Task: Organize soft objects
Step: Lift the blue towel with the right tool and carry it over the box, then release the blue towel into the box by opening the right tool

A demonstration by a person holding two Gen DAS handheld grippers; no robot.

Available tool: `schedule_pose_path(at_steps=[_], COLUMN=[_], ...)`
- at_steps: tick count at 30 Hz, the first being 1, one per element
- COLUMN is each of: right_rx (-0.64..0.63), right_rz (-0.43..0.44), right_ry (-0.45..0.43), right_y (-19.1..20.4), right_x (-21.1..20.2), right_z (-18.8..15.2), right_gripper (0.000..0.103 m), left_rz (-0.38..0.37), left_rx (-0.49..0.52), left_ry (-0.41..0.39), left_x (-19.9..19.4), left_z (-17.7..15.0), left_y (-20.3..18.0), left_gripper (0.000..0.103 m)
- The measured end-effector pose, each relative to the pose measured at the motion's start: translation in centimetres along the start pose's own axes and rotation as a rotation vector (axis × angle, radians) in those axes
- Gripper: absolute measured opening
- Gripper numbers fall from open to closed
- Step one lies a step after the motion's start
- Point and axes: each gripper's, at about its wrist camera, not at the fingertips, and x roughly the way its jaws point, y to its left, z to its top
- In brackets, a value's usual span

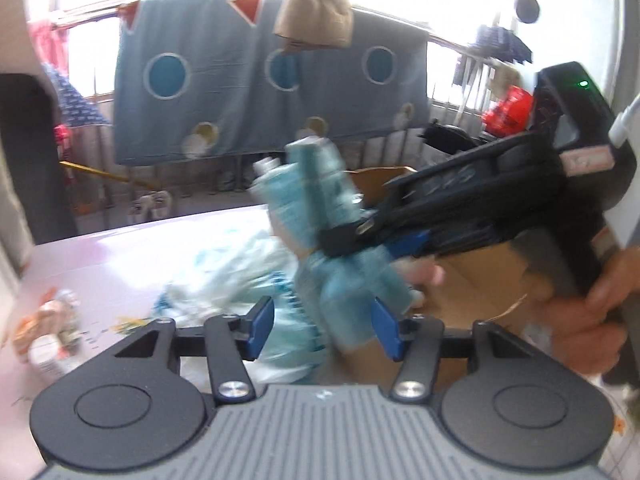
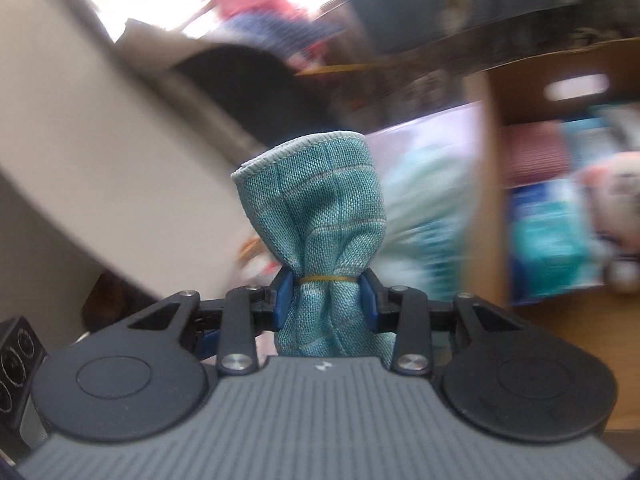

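Observation:
A teal woven cloth (image 2: 316, 200), rolled and bound with a yellow rubber band (image 2: 328, 279), stands between the blue pads of my right gripper (image 2: 326, 300), which is shut on it at the band. In the left wrist view the same cloth (image 1: 320, 184) hangs blurred in the right gripper (image 1: 352, 240), which reaches in from the right over a cardboard box (image 1: 480, 276). My left gripper (image 1: 324, 326) stands open low in front, with nothing pressed between its pads. A person's hand (image 1: 592, 320) holds the right gripper's handle.
A crumpled pale plastic bag (image 1: 240, 272) lies on the pinkish table (image 1: 120, 256), with wrappers (image 1: 52, 328) at the left edge. The cardboard box (image 2: 560, 72) holds blue packs (image 2: 552, 240) and a pink plush (image 2: 616, 200). A blue sheet (image 1: 260, 76) hangs behind.

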Motion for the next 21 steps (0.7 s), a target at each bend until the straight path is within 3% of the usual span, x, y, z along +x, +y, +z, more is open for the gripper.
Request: schedule_pose_path(at_steps=[7, 15, 17, 21], right_rx=[0.041, -0.052, -0.068, -0.055], right_rz=[-0.292, -0.643, -0.667, -0.635], right_ry=[-0.093, -0.057, -0.049, -0.06], right_y=[-9.1, -15.7, -16.2, -15.9], right_x=[-5.3, -1.9, -0.9, 0.0], right_z=[3.4, 4.8, 4.5, 4.0], right_gripper=[0.034, 0.043, 0.043, 0.044], left_rz=[0.009, 0.111, 0.135, 0.185], left_rx=[-0.046, -0.097, -0.112, -0.134], left_ry=[0.08, 0.116, 0.116, 0.115], left_x=[3.0, 2.9, 2.7, 1.3], left_z=[-0.5, -0.3, -0.1, -0.5], left_y=[-0.5, 3.9, 5.3, 7.2], left_gripper=[0.06, 0.06, 0.06, 0.06])
